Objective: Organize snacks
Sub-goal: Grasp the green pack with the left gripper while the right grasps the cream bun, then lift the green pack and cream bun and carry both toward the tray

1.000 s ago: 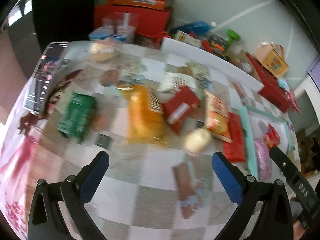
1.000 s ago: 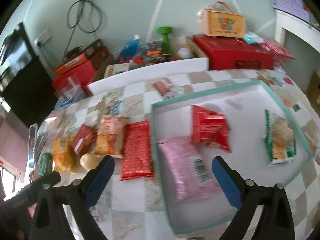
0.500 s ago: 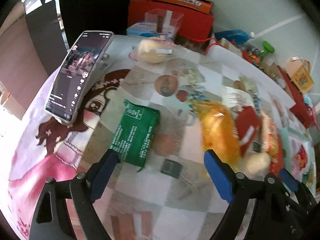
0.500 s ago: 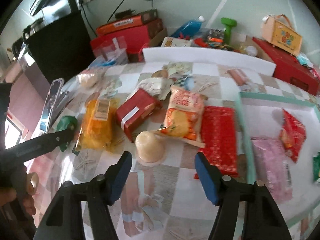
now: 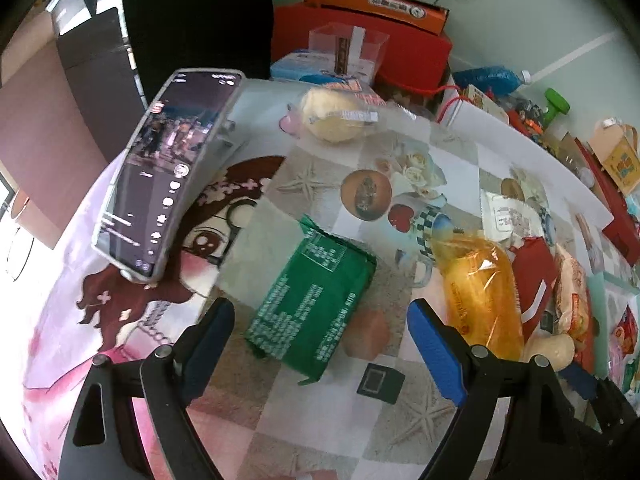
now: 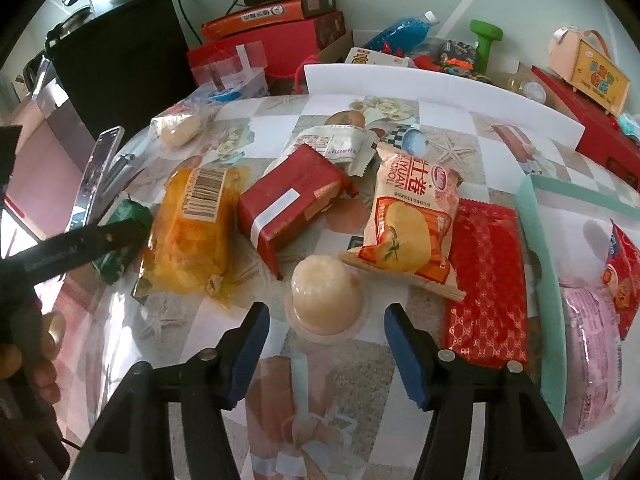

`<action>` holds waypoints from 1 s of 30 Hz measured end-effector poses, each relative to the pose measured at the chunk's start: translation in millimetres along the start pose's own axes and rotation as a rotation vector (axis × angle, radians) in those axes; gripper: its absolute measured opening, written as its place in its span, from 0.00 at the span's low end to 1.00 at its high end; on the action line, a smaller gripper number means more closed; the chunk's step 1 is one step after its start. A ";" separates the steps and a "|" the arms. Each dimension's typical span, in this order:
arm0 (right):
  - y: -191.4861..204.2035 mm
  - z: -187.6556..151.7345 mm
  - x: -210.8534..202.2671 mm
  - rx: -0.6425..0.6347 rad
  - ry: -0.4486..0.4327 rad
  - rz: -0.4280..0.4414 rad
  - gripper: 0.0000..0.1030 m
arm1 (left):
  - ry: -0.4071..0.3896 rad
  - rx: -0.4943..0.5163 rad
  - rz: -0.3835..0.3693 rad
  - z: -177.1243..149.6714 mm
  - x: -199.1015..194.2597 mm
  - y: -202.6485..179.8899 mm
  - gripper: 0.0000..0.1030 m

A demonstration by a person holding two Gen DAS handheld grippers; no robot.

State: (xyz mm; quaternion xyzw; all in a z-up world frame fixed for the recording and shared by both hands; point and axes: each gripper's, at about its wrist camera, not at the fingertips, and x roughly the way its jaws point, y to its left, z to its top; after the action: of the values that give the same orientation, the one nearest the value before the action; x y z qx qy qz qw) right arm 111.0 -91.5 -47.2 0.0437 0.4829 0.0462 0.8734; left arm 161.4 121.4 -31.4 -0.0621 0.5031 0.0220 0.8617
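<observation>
My left gripper (image 5: 320,320) hovers open over the near end of a green packet (image 5: 316,296) that lies flat on the patterned tablecloth; its blue pads stand clear on both sides. My right gripper (image 6: 327,316) is closing its jaws just in front of a pale jelly cup (image 6: 324,292), pads apart from it. Around the cup lie an orange bag (image 6: 192,232), a red packet (image 6: 292,204), a chips bag (image 6: 412,216) and a flat red packet (image 6: 484,280). The teal-rimmed tray (image 6: 536,248) at the right holds a pink packet (image 6: 592,320).
A phone (image 5: 168,168) leans on a stand at the left, beside a wrapped bun (image 5: 332,120). A small dark card (image 5: 378,378) lies near the green packet. Red boxes (image 6: 280,40) and clutter line the far edge behind a white board (image 6: 440,84). A hand (image 6: 36,356) shows at the left.
Both views swung left across the table: the left one from the orange bag to the green packet, the right one from the tray to the jelly cup. Both pairs of jaws narrowed.
</observation>
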 end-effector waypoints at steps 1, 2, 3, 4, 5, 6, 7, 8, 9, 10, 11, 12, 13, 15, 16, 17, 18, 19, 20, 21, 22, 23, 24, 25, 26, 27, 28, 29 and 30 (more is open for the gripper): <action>-0.3 0.3 0.1 0.002 0.000 0.000 0.61 | 0.008 0.007 -0.003 -0.4 3.0 -2.0 0.79; -1.1 0.8 0.6 0.004 -0.001 0.000 0.61 | 0.013 0.013 -0.002 0.0 4.8 -3.8 0.75; -1.6 1.2 0.8 0.006 -0.001 0.001 0.61 | 0.017 0.022 0.008 -0.2 6.2 -6.5 0.68; -2.4 2.0 1.6 0.009 -0.002 0.002 0.60 | 0.020 0.033 0.015 -0.8 7.3 -8.5 0.62; -2.7 2.6 2.1 0.010 -0.002 0.003 0.59 | 0.025 0.042 0.017 -1.4 8.6 -10.4 0.59; -2.9 2.9 2.3 0.011 -0.002 0.005 0.55 | 0.029 0.050 0.019 -1.7 9.7 -12.4 0.56; -3.3 3.3 2.7 0.013 -0.002 0.005 0.54 | 0.031 0.058 0.024 -2.0 9.9 -14.5 0.50; -3.9 4.0 3.2 0.016 -0.004 0.007 0.54 | 0.032 0.063 0.027 -1.9 10.1 -15.8 0.46; -4.4 3.8 3.0 0.017 -0.005 0.009 0.51 | 0.033 0.067 0.029 -2.0 10.2 -17.1 0.40; -5.3 4.3 3.6 0.020 -0.008 0.010 0.46 | 0.034 0.071 0.028 -2.1 10.3 -18.5 0.40; -6.4 4.5 3.7 0.023 -0.011 0.012 0.44 | 0.037 0.075 0.029 -2.3 10.4 -20.3 0.40; -7.5 4.6 3.5 0.027 -0.014 0.018 0.41 | 0.041 0.077 0.029 -2.1 10.5 -22.1 0.39; -8.2 4.7 3.3 0.028 -0.015 0.022 0.40 | 0.043 0.078 0.026 -2.1 10.5 -23.1 0.39; -10.0 5.2 2.7 0.031 -0.020 0.032 0.38 | 0.047 0.069 0.023 -1.0 11.6 -25.4 0.39; -10.6 5.2 2.3 0.033 -0.021 0.033 0.37 | 0.050 0.063 0.024 -0.7 11.1 -25.7 0.39; -11.5 5.4 1.5 0.034 -0.022 0.038 0.37 | 0.051 0.059 0.024 -1.1 8.5 -25.6 0.39; -11.7 5.0 0.7 0.034 -0.023 0.042 0.37 | 0.047 0.059 0.023 -0.7 6.3 -26.3 0.39; -12.3 5.3 -1.4 0.036 -0.026 0.048 0.37 | 0.039 0.061 0.021 0.8 3.6 -28.9 0.39; -12.5 5.4 -3.8 0.036 -0.031 0.051 0.37 | 0.033 0.061 0.018 1.8 0.5 -29.9 0.39; -12.4 5.8 -8.2 0.032 -0.041 0.056 0.37 | 0.023 0.061 0.015 2.5 -4.4 -31.1 0.39; -12.3 6.2 -11.3 0.030 -0.048 0.059 0.37 | 0.008 0.063 0.010 4.3 -10.8 -33.7 0.39; -11.9 7.0 -17.0 0.026 -0.061 0.065 0.37 | -0.003 0.064 0.006 3.5 -17.0 -33.2 0.39; -11.8 7.8 -23.1 0.025 -0.074 0.071 0.37 | -0.022 0.065 -0.002 5.1 -25.2 -35.9 0.39; -11.7 7.8 -26.9 0.024 -0.082 0.073 0.37 | -0.033 0.065 -0.008 6.4 -31.1 -36.8 0.39; -12.0 8.3 -34.3 0.025 -0.097 0.072 0.37 | -0.048 0.068 -0.017 7.6 -38.5 -39.6 0.39; -12.6 8.7 -38.7 0.025 -0.106 0.071 0.37 | -0.065 0.077 -0.025 8.4 -45.8 -43.6 0.39; -13.6 9.4 -44.7 0.028 -0.118 0.071 0.37 | -0.085 0.096 -0.033 9.1 -55.0 -50.7 0.39; -15.5 10.1 -51.6 0.033 -0.133 0.072 0.37 | -0.094 0.108 -0.037 10.4 -59.5 -55.4 0.39; -17.6 10.5 -56.5 0.038 -0.145 0.071 0.37 | -0.106 0.124 -0.046 10.7 -66.1 -63.0 0.39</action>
State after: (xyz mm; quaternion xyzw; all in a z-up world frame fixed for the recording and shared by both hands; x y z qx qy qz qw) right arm 90.6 -116.2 3.6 0.0805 0.4174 0.0650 0.9028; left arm 144.3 61.9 36.7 -0.0186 0.4555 -0.0257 0.8897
